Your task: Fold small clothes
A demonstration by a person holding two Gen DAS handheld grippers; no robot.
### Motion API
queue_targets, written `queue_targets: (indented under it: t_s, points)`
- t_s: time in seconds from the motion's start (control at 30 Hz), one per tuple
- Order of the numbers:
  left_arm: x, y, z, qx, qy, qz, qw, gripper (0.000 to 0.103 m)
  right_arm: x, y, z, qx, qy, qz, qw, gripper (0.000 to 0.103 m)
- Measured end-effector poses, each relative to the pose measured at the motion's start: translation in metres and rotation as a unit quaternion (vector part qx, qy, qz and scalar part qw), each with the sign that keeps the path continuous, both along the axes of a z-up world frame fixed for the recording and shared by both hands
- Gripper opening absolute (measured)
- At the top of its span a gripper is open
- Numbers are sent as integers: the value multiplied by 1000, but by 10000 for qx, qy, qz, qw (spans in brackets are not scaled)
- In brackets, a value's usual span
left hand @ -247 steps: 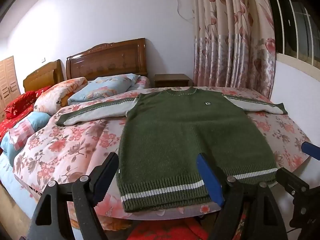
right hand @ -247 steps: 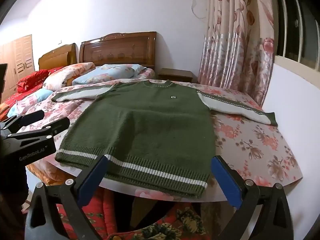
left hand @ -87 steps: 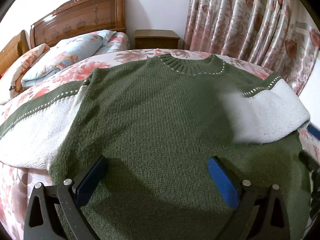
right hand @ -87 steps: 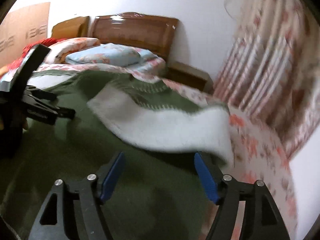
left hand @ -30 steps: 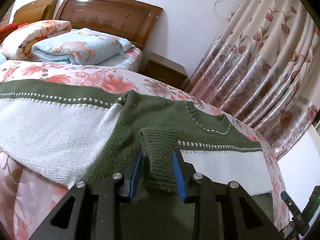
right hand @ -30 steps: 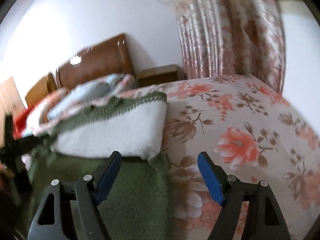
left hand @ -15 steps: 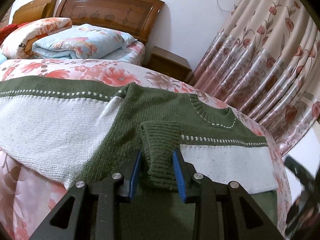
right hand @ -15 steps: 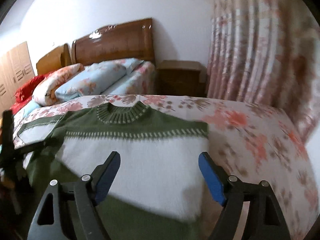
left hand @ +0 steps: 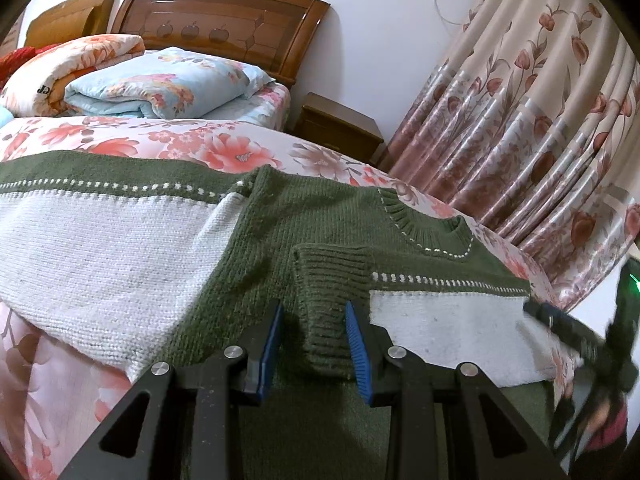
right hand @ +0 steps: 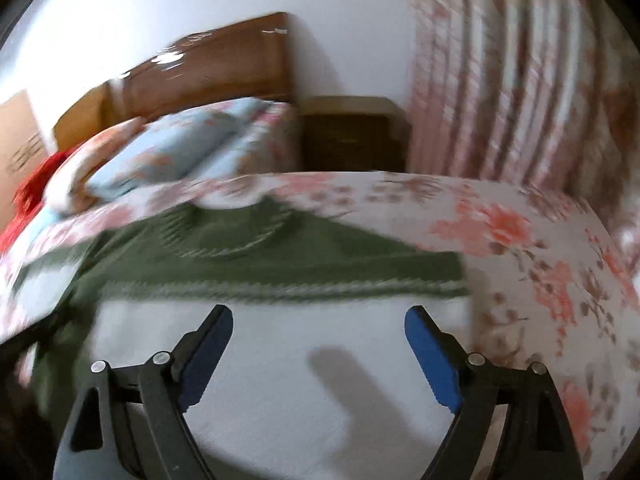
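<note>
The room is bright with soft indoor light. The left wrist view is sharp. A shiny glare sits on the wooden headboard [left hand: 224, 12], and the right gripper [left hand: 580, 340] at the right edge looks smeared. The right wrist view is blurry all over, with streaky curtains [right hand: 520, 80] and a fuzzy sweater [right hand: 280, 256]. A grey shadow lies on the white sleeve [right hand: 340, 380]. Both views bend at the edges, with dark round corners.

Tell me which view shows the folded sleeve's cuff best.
Left wrist. The ribbed green cuff sits sharp, centred between the left gripper pads, lying on the sweater. The right wrist view is motion-blurred: only the sleeve's white part shows there, under the open right gripper; no cuff is visible.
</note>
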State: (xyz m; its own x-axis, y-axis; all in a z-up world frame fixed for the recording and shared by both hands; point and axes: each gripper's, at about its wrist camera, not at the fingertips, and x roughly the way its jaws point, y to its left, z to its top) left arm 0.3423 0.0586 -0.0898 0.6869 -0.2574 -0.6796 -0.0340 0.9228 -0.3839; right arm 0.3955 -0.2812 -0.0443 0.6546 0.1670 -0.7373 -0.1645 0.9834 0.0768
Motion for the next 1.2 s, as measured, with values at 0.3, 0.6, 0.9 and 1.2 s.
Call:
queue_targets:
  t_s: [0.3,0.6,0.9,1.2]
  points:
    - [1,2,-1,-65,55,7,10000,32,-44,33,-13,-501,298,19,9983,103]
    - [-38,81,14,-1613,-573,715,9826,32,-61,35,-33,-753,372,-85,9964,103]
    - [-120,289,-23,-2350,-463,3869,8905,56,-56,34,-33,-705,386,-65,9967,103]
    - [-45,356,-35,-2052,220,3454,9155,11,-56,34,-33,-680,381,-61,9969,103]
